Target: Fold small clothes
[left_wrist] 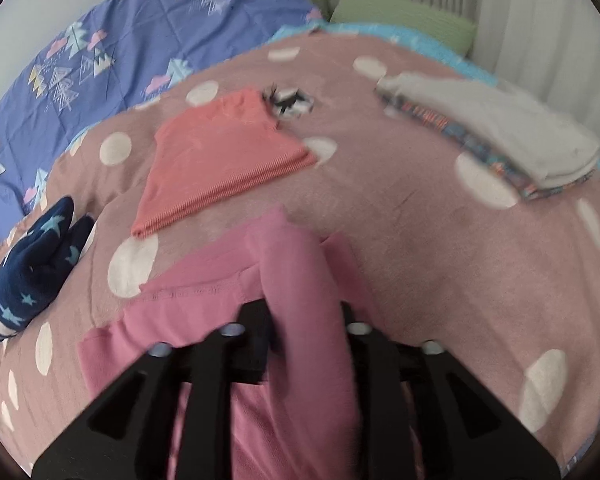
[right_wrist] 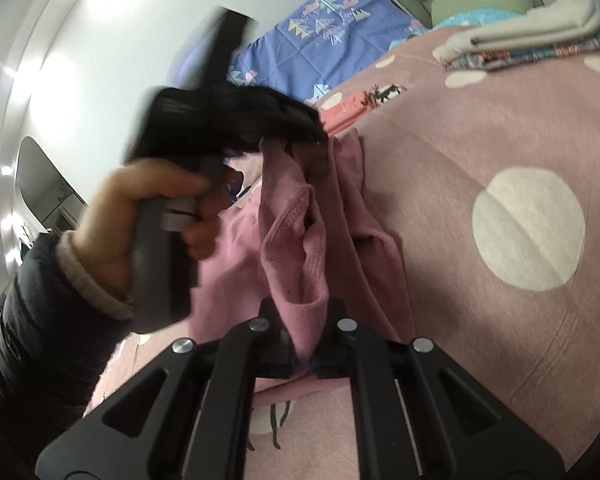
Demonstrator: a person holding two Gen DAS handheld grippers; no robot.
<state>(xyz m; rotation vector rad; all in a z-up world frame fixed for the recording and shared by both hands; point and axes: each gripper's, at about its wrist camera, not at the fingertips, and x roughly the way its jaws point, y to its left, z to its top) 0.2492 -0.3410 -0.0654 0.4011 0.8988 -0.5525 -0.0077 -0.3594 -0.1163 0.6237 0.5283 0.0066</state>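
A small pink garment (left_wrist: 296,272) hangs bunched between both grippers above the pink dotted blanket (left_wrist: 440,240). My left gripper (left_wrist: 306,320) is shut on one bunched edge of it. In the right wrist view my right gripper (right_wrist: 306,328) is shut on a hemmed edge of the same pink garment (right_wrist: 300,248). The left gripper (right_wrist: 300,136), held in a hand, pinches the garment's upper end there.
A folded coral garment (left_wrist: 224,152) lies ahead on the blanket. A folded stack of grey and patterned clothes (left_wrist: 500,132) sits far right, also in the right wrist view (right_wrist: 540,40). A navy star-print item (left_wrist: 32,268) lies left. A blue quilt (left_wrist: 120,40) lies beyond.
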